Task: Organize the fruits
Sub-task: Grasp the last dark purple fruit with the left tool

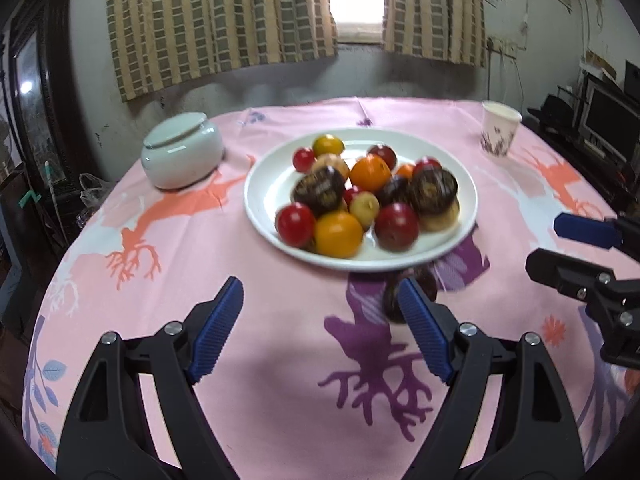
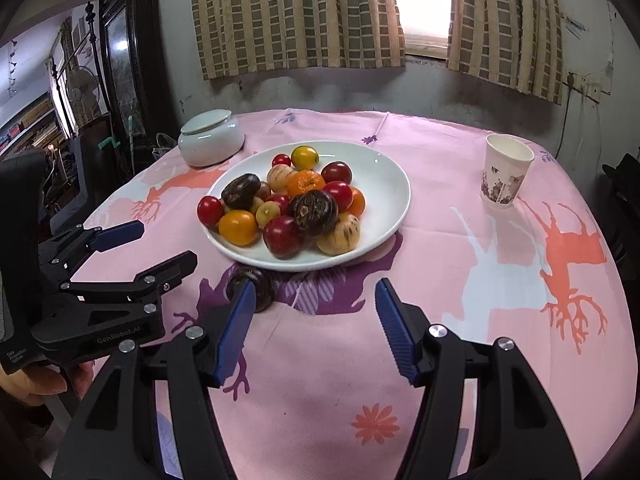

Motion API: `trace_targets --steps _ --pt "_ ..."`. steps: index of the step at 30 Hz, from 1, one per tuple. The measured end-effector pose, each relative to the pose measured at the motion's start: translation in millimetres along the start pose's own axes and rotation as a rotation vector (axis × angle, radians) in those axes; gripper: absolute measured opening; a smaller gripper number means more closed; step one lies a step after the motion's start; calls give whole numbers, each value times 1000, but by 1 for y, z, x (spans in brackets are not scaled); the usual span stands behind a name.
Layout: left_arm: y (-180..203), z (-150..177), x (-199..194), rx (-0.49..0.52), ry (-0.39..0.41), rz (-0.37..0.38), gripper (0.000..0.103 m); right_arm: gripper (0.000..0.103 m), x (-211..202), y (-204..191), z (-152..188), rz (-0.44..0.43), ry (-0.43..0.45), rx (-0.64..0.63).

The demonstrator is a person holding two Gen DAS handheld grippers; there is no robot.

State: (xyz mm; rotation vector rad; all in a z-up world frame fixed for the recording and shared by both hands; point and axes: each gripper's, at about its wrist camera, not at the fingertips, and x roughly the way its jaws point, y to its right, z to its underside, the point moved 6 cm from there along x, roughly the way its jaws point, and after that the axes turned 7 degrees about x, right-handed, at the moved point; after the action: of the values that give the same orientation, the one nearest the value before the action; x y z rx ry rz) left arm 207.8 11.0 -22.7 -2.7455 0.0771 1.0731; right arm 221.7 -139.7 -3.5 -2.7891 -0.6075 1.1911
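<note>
A white plate (image 1: 260, 184) (image 2: 392, 184) in the middle of the table holds several fruits: red, orange, yellow, pale striped and dark purple ones. One dark purple fruit (image 2: 256, 286) lies loose on the cloth just in front of the plate; it also shows in the left wrist view (image 1: 394, 300), partly hidden behind my left gripper's right finger. My left gripper (image 1: 320, 328) is open and empty, low over the cloth before the plate. My right gripper (image 2: 316, 332) is open and empty, to the right of the loose fruit. Each gripper shows in the other's view.
A white lidded ceramic jar (image 1: 182, 156) (image 2: 211, 138) stands at the back left. A paper cup (image 1: 500, 130) (image 2: 506, 176) stands at the back right. The pink patterned tablecloth (image 2: 460, 280) covers the round table. Dark furniture lies beyond the edges.
</note>
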Motion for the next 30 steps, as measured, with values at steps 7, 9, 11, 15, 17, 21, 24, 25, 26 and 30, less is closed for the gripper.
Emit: trace_targets --steps 7,9,11,15,17,21,24,25,26,30 --pt "24 8 18 89 -19 47 82 63 13 1 18 -34 -53 -32" --pt "29 8 24 105 -23 76 82 63 17 -2 22 -45 -64 -52" --pt "34 7 27 118 -15 138 81 63 22 -4 22 -59 -65 -85" --pt "37 7 31 155 -7 207 77 63 37 -7 21 -107 -95 -138" --pt "39 8 37 163 -28 248 65 58 45 -7 20 -140 -125 -144" --pt "42 10 46 161 -55 314 58 55 61 -9 19 -152 -170 -167" --pt "44 10 51 169 -65 362 48 54 68 -13 17 -184 -182 -171" --pt "44 9 52 171 -67 374 47 54 70 -13 16 -201 -185 -170" --pt "44 9 53 175 -70 377 47 54 72 -13 15 -215 -188 -166" --pt "42 10 58 197 -84 414 46 54 78 -10 13 -287 -212 -145"
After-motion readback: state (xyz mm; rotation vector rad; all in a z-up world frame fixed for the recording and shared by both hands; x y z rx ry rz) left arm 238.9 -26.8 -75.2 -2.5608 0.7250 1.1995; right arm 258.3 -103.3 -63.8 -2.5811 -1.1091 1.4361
